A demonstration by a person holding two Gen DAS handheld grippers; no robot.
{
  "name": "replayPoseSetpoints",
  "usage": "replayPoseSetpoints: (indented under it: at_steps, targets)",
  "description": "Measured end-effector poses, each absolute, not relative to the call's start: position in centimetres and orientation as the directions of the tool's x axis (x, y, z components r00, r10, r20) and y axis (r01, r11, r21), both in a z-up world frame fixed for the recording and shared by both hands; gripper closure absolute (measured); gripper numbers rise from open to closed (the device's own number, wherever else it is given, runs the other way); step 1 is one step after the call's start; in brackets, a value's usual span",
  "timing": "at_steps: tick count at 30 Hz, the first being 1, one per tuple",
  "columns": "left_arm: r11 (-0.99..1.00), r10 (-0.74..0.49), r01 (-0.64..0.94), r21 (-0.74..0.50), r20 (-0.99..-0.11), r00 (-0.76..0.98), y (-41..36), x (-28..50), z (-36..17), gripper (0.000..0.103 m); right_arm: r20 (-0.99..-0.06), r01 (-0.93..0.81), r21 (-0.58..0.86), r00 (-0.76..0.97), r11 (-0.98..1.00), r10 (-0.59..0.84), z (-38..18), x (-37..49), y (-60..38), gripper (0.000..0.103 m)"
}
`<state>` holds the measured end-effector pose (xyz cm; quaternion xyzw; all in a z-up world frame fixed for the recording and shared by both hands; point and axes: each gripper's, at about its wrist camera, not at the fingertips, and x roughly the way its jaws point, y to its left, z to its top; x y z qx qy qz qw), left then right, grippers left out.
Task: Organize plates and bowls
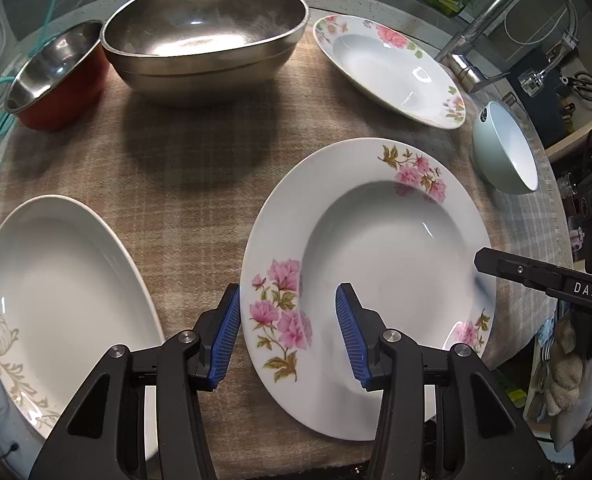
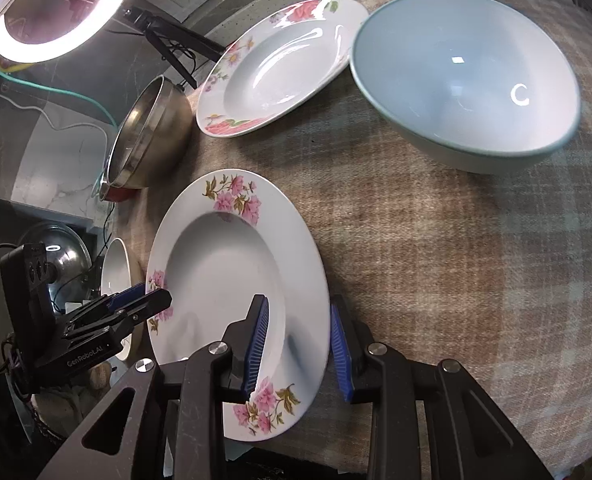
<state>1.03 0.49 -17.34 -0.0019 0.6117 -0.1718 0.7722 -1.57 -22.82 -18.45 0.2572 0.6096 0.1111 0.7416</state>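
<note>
Right gripper pointed steeply down, blue ribbed pads straddling the near-right rim of the white deep plate with pink flowers; one pad inside the rim, one outside. Jaws narrow, apparently clamped on the rim, though pad contact was not fully clear. No earlier view to compare.

Left gripper also pitched steeply down, jaws about half open, bridging the opposite rim of the same plate: the right-hand pad over the plate's well, the left-hand pad just outside the edge above the checked beige cloth. Whether either pad touched the rim could not be told.

Left of the left gripper, just beside it: white oval plate with grey leaf print. A strip of bare cloth ran between the two plates.

Ahead of the left gripper, well apart: large steel bowl, with a small red-sided steel bowl touching its left.

Ahead of the right gripper: pale blue-grey ceramic bowl, and a second flowered deep plate touching or nearly touching it. Open cloth lay right of the right gripper. Table edge close beneath both grippers.
</note>
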Motion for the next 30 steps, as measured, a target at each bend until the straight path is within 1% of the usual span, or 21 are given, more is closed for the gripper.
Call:
replayPoseSetpoints:
  at_steps: [11,16,22,30]
  targets:
    - [0.942,-0.268,0.258,-0.213,-0.943,0.200,0.2,0.6,-17.4,0.058,-0.852,0.145,0.507,0.235,0.850,0.468,-18.5,-1.8,-23.2,0.076]
    - [0.944,-0.283,0.234,-0.233,-0.936,0.207,0.7,0.5,-17.5,0.058,-0.853,0.140,0.502,0.238,0.853,0.463,-18.4,-2.0,-23.1,0.076]
    - [0.946,-0.267,0.239,-0.219,-0.944,0.194,0.4,-0.2,-18.0,0.058,-0.858,0.134,0.494,0.238,0.859,0.456,-18.4,-2.1,-23.1,0.076]
    - [0.942,-0.280,0.237,-0.236,-0.944,0.176,0.4,-0.7,-17.8,0.057,-0.867,0.129,0.475,0.235,0.870,0.439,-18.2,-2.5,-23.0,0.076]
